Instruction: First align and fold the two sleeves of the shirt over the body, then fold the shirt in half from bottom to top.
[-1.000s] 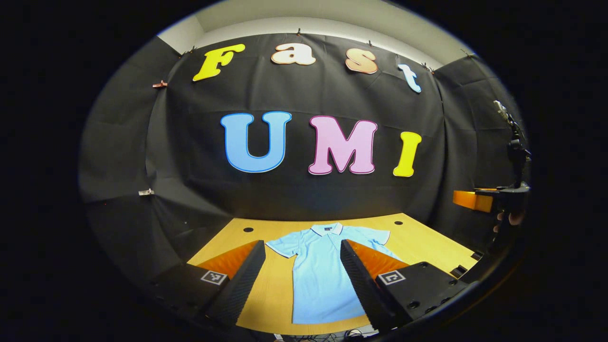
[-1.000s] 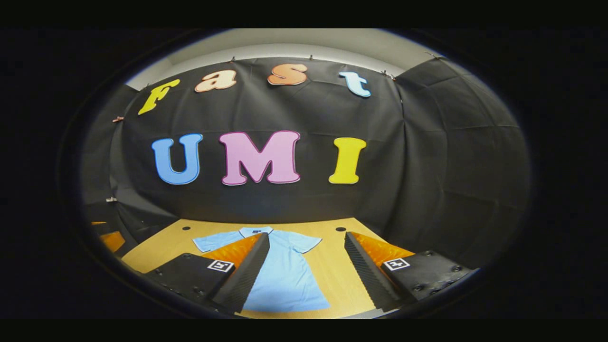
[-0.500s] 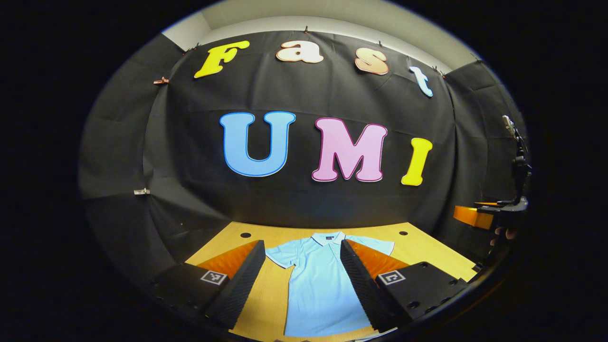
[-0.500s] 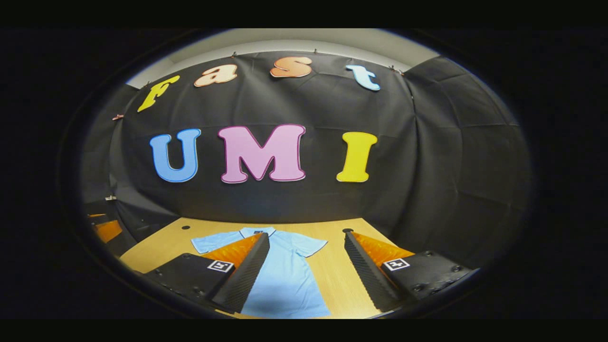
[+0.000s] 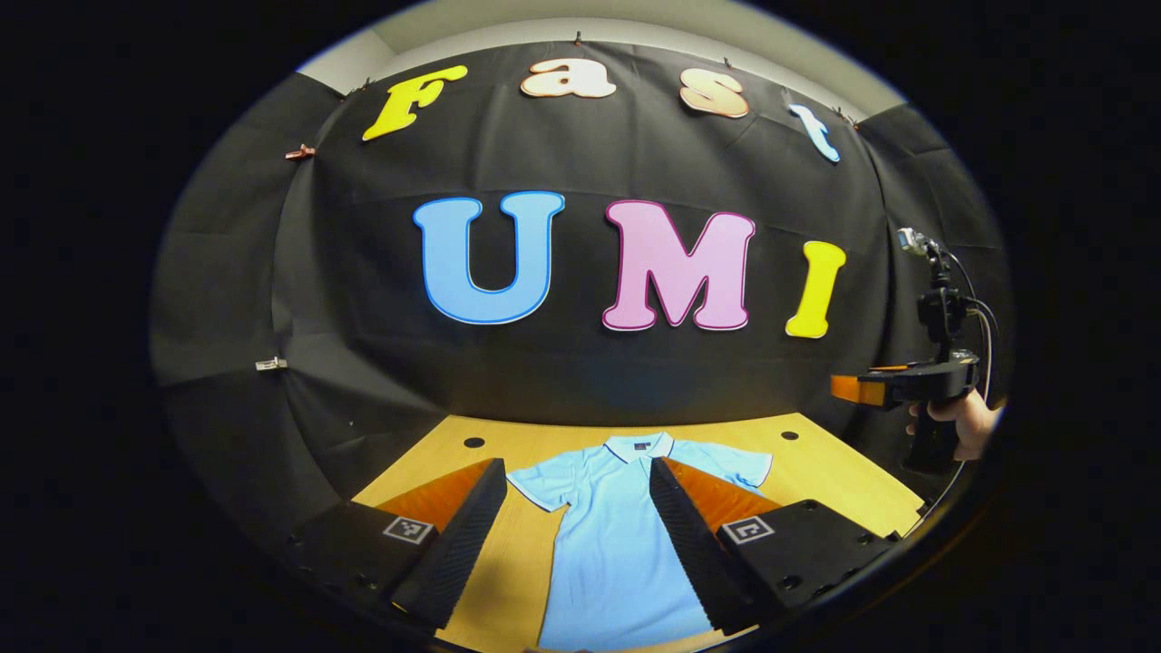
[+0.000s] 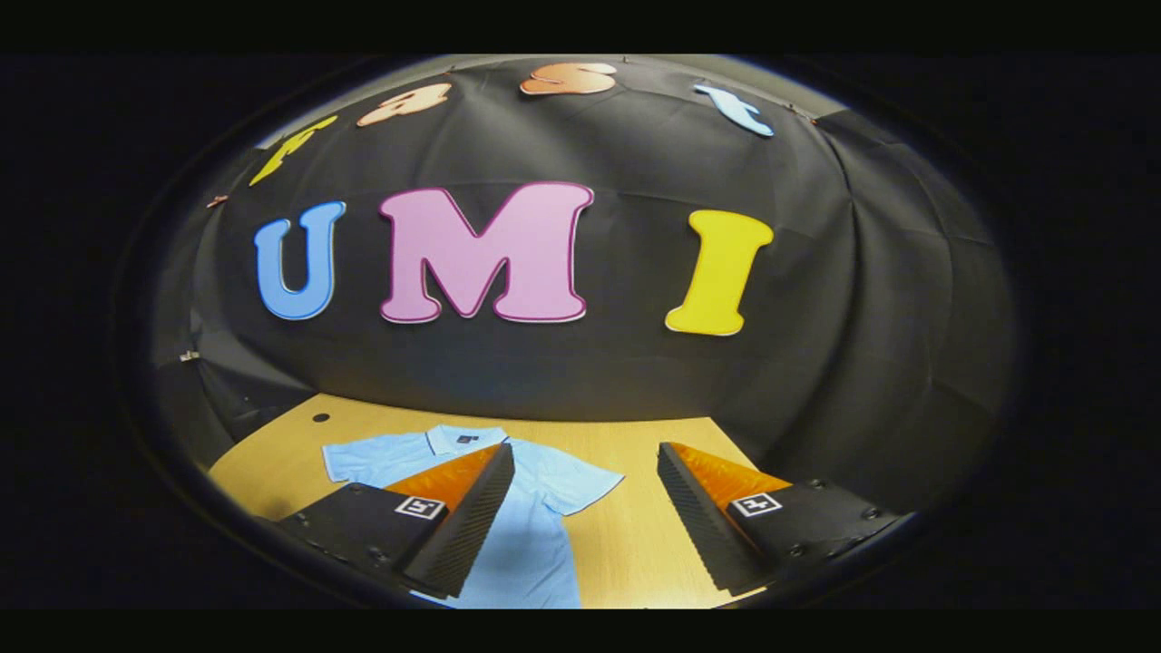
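In the left gripper view, the left gripper (image 5: 575,494) hangs above the near part of a wooden table (image 5: 816,472) with its two fingers spread wide apart and nothing between them. A light blue polo shirt (image 5: 609,544) lies flat on the table, directly ahead of and below this gripper, collar at the far end and hem toward the near edge. The shirt's body fills the gap between the fingers. One short sleeve (image 5: 540,478) spreads out just past the tip of the finger on the view's left, while the other sleeve (image 5: 739,464) shows beyond the finger on the view's right. Both sleeves lie spread out to the sides, not folded over the body. Far off to this gripper's right, at the edge of the view, a hand (image 5: 961,426) holds the right gripper (image 5: 853,388) up in the air, well above the table.

In the right gripper view, the right gripper (image 6: 585,481) also has its fingers wide apart and empty. The polo shirt (image 6: 535,544) lies ahead and to the left of it, partly behind the left finger, with one sleeve (image 6: 576,485) reaching into the gap between the fingers. Bare table (image 6: 635,535) lies below the rest of the gap. Neither gripper touches the shirt.
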Action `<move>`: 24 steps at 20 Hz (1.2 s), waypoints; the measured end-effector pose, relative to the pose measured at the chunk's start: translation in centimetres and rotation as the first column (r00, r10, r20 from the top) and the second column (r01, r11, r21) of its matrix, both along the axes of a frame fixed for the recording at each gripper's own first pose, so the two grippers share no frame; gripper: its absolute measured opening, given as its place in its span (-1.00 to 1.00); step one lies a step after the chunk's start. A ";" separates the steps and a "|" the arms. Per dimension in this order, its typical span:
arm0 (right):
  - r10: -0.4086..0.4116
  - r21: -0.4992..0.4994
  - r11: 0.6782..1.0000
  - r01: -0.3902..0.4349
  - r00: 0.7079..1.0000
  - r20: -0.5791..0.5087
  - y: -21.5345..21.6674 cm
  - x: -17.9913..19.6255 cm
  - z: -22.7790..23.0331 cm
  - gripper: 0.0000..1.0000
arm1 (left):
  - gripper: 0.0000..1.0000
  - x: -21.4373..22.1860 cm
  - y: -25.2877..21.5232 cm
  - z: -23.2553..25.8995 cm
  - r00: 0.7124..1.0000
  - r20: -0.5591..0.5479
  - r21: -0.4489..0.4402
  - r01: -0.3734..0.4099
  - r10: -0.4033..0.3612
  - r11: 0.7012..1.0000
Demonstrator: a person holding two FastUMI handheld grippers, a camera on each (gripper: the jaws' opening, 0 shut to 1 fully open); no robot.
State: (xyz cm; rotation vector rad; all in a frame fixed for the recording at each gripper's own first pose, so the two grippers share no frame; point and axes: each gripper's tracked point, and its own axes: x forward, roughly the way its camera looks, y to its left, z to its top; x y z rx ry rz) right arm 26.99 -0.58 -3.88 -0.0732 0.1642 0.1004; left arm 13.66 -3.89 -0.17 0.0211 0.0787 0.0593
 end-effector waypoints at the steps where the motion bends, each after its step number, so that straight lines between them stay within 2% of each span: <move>1: -0.001 -0.003 1.000 0.000 1.000 -0.019 -0.1 1.6 -0.9 0.96 | 0.99 0.7 0.0 0.0 1.000 -0.005 0.001 -0.012 0.012 1.000; 4: -0.009 -0.021 1.000 0.007 0.996 -0.094 -0.6 6.1 -4.5 0.96 | 0.99 2.8 -0.2 -0.1 0.999 -0.024 -0.002 -0.046 0.046 0.999; 7: -0.003 -0.018 1.000 -0.001 0.974 -0.226 -1.0 10.5 -10.0 0.94 | 0.99 5.0 -0.4 0.3 0.995 -0.036 -0.029 -0.092 0.091 0.995; 11: -0.048 -0.025 0.999 0.042 0.941 -0.334 -2.5 15.8 -16.5 0.94 | 0.99 7.7 0.7 0.1 0.985 -0.051 0.040 -0.163 0.165 0.986; 15: -0.072 -0.042 0.997 0.061 0.912 -0.403 -3.5 20.3 -21.6 0.86 | 0.99 9.9 1.2 -1.6 0.982 -0.099 0.039 -0.155 0.158 0.987; 16: -0.072 -0.056 0.997 0.053 0.907 -0.415 -3.5 21.1 -22.6 0.94 | 0.99 10.3 1.5 -1.9 0.981 -0.106 0.039 -0.161 0.164 0.986; 17: -0.074 -0.085 0.996 0.042 0.908 -0.413 -3.7 22.1 -23.6 0.86 | 0.99 10.6 1.5 -2.1 0.979 -0.114 0.029 -0.164 0.167 0.986; 18: -0.085 -0.117 0.992 0.040 0.905 -0.417 -4.0 22.9 -24.7 0.94 | 0.99 10.8 1.4 -2.7 0.978 -0.125 0.009 -0.167 0.167 0.986; 19: -0.092 -0.132 0.991 0.038 0.900 -0.427 -4.2 23.4 -25.6 0.93 | 0.99 11.0 1.3 -3.0 0.977 -0.135 -0.006 -0.169 0.167 0.986; 22: -0.096 -0.083 0.995 0.063 0.870 -0.484 -4.2 23.2 -27.7 0.92 | 0.99 12.1 0.7 -3.5 0.976 -0.148 -0.007 -0.164 0.161 0.986; 24: -0.094 -0.036 0.996 0.088 0.870 -0.484 -4.2 23.4 -27.5 0.85 | 0.99 12.7 0.3 -3.5 0.978 -0.148 -0.006 -0.152 0.149 0.988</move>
